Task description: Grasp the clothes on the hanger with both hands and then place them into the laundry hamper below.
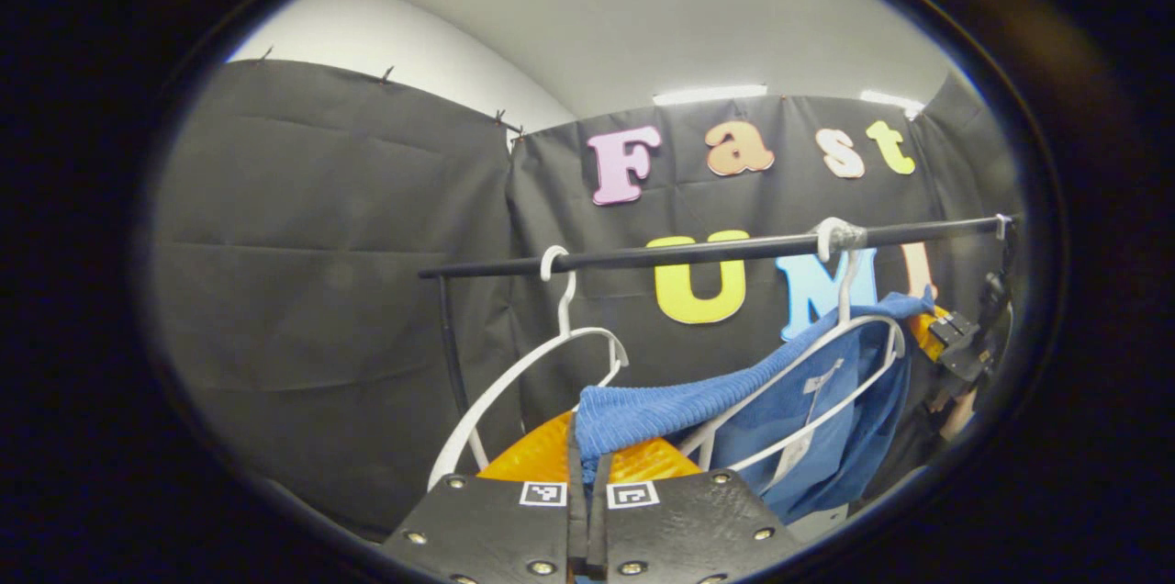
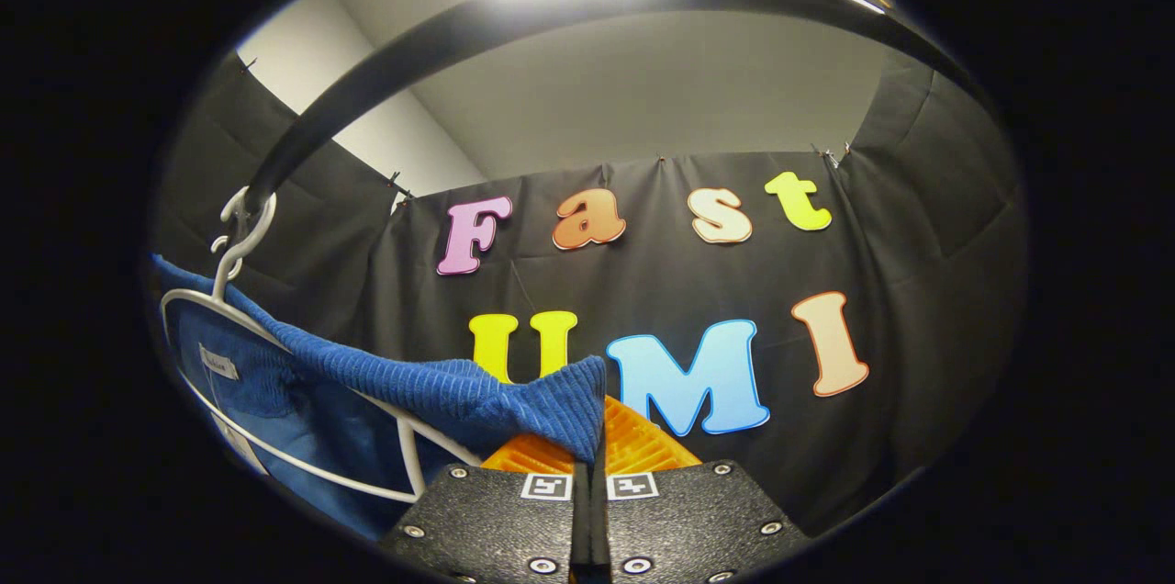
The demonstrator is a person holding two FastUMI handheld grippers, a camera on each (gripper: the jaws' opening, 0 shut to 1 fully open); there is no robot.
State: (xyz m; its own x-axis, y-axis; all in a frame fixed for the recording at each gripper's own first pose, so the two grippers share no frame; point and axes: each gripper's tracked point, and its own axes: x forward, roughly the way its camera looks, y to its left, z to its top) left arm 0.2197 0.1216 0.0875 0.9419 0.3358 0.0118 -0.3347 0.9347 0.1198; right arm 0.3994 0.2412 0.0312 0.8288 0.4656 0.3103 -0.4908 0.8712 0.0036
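Taking the black rail (image 1: pixel 716 251) as landmark: at its left end hangs an empty white hanger (image 1: pixel 523 373). Below the rail's middle, the left hand-held gripper (image 1: pixel 587 474) has its fingers pressed together on one edge of the blue knitted garment (image 1: pixel 661 405), the cloth pinched in the slot between them. Further right under the rail, the garment drapes over a second white hanger (image 1: pixel 831 364) whose hook is taped to the bar.

In the right gripper view the rail (image 2: pixel 569 10) arches overhead, and the right hand-held gripper (image 2: pixel 588 474) pinches another edge of the blue garment (image 2: pixel 431 391) just right of that hanger (image 2: pixel 275 364).

The likely trouble is snagging — the cloth is threaded over the hanger's shoulder, so a straight downward pull could drag against the fixed hanger, stretch the knit, or tear an edge out of either pinch. Uneven pulling by the two grippers would worsen that. The hamper's position below cannot be judged here.
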